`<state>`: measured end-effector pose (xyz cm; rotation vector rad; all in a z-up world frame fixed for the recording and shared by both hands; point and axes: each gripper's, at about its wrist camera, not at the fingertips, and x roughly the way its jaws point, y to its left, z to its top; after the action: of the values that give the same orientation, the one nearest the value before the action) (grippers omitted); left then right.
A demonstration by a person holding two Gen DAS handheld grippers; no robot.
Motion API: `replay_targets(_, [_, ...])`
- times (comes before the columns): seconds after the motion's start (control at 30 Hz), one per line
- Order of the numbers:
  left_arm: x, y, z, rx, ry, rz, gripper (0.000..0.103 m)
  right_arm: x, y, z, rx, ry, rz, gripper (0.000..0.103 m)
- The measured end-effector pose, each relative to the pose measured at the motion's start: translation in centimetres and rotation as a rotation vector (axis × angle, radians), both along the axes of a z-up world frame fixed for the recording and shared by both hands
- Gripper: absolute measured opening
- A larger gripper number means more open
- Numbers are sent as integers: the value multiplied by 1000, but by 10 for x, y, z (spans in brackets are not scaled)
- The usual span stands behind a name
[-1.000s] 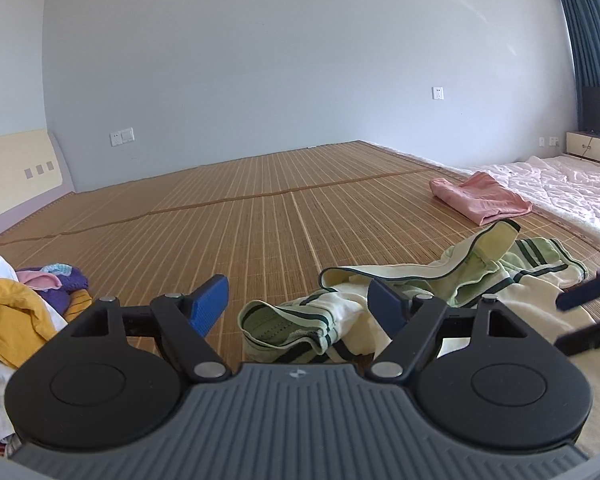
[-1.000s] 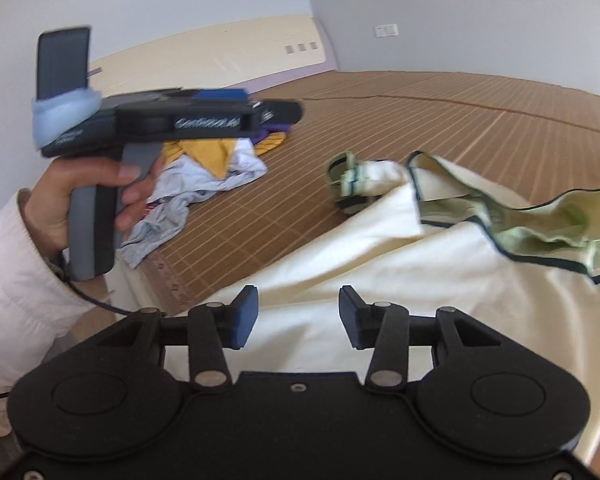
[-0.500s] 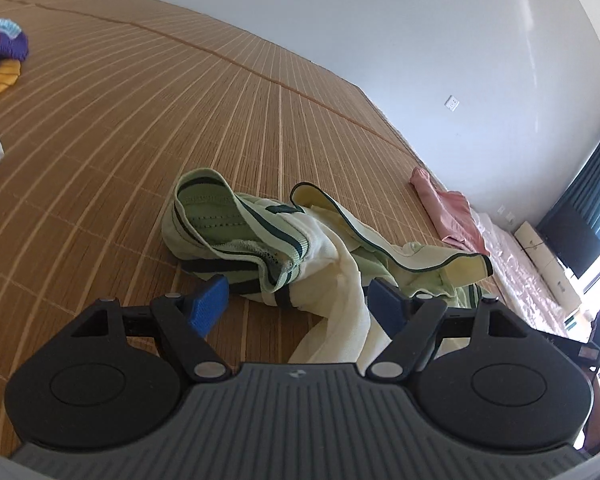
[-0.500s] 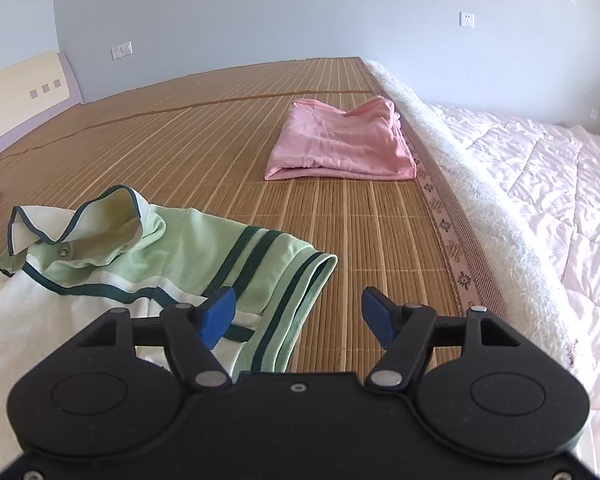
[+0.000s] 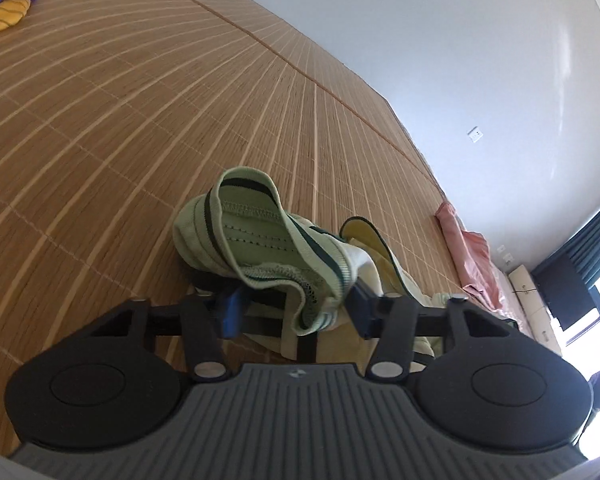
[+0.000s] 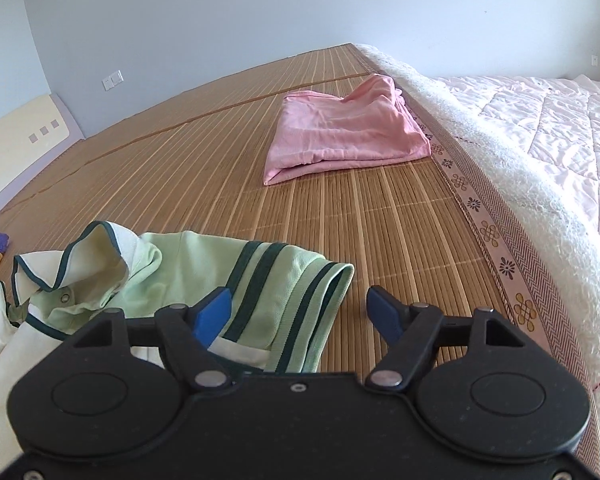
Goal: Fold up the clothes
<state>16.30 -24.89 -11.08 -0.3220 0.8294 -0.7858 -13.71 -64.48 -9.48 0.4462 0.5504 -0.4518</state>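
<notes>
I am closing my left jaws (image 5: 294, 306) around a bunched striped sleeve of the green polo shirt (image 5: 260, 248), crumpled at centre frame on the bamboo mat (image 5: 120, 120), while my right jaws (image 6: 300, 314) are waiting wide over the other sleeve at lower left, likely to spread it flat.

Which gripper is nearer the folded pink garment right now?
Right. The right gripper sits at the green shirt's striped sleeve, with the pink garment straight ahead. The left gripper is at the opposite sleeve, farther away.
</notes>
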Motion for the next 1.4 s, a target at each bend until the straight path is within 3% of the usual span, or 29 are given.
replay_targets(0.07, [0,-7,3,95,-76,16,36,10,3,0,-33,17,36,33])
replay_targets(0.13, [1,-14,4,217,-137,49,31,21,7,0,-78,38,86,13])
replay_targets(0.17, [2,-14,3,250,-149,63,30,25,8,1,-99,48,92,12])
replay_targets(0.27, [6,-12,-1,284,-152,88,29,31,5,10,-189,47,63,11])
replay_targets(0.37, [5,-8,-1,287,-164,105,32,38,-7,12,-195,45,52,11])
replay_targets(0.47, [1,-4,4,315,-192,78,37,44,-8,3,-235,106,57,12])
replay_targets(0.53, [-4,7,14,303,-208,86,54,43,-7,0,-258,118,63,15])
replay_targets(0.6, [-10,20,27,282,-222,97,61,40,-6,2,-272,123,66,23])
replay_targets(0.77, [-34,30,55,230,-309,102,63,26,6,34,-249,22,60,27])
replay_targets(0.9, [-55,19,75,246,-444,9,64,23,35,58,-196,-76,175,31])
replay_targets(0.93, [-60,15,76,242,-462,-18,67,24,43,60,-184,-90,207,36])
replay_targets(0.97, [-63,10,74,225,-458,-41,69,24,52,62,-174,-103,238,45])
replay_targets(1.03, [-66,-1,70,200,-429,-94,69,30,66,61,-138,-116,319,50])
replay_targets(1.1, [-72,-15,64,223,-431,-134,69,40,79,55,-102,-108,390,50])
replay_targets(1.17, [-81,-31,58,272,-459,-165,69,53,97,47,-138,-62,436,40])
replay_targets(1.23, [-84,-42,54,313,-481,-185,69,68,119,41,-192,-5,487,38])
replay_targets(1.4, [-87,-60,49,371,-517,-197,70,110,161,33,-169,5,602,38])
